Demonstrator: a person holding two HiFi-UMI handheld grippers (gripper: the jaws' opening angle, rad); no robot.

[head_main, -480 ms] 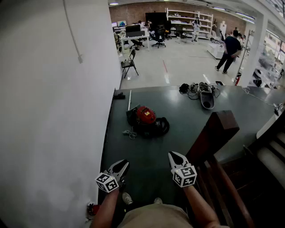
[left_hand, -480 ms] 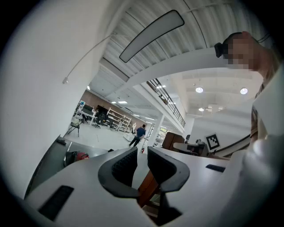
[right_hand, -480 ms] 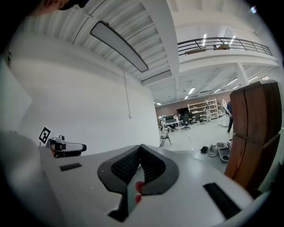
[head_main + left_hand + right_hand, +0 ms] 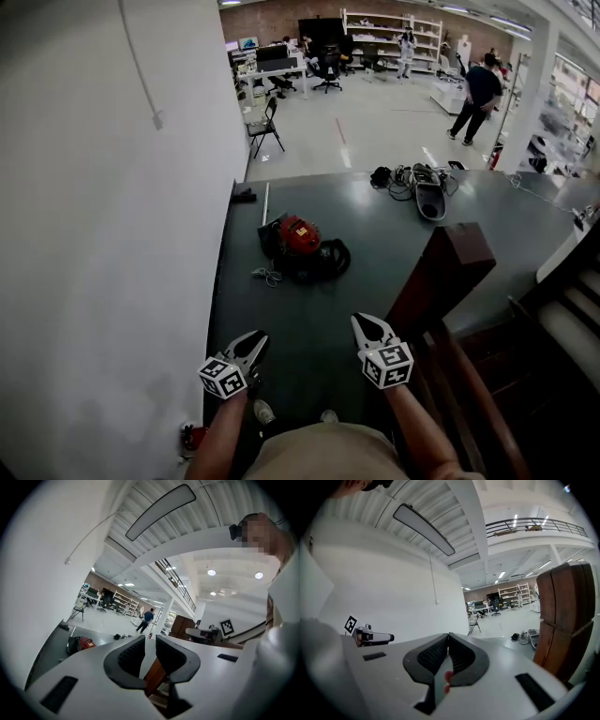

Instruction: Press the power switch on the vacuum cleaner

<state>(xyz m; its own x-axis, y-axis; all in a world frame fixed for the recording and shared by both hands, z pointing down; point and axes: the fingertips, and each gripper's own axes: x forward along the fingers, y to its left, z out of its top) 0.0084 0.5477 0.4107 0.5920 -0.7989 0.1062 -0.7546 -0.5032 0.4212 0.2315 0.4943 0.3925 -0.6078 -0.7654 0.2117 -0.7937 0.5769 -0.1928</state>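
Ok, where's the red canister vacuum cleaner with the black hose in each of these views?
Head view: the red canister vacuum cleaner lies on the dark floor, above centre, left of middle.
Left gripper view: it shows small at the far left, low down.
Right gripper view: not identifiable; only red flecks low at centre.
Shared landmark: the black folding chair by the white wall.

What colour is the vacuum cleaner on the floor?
The vacuum cleaner is red with black parts; head view shows it best.
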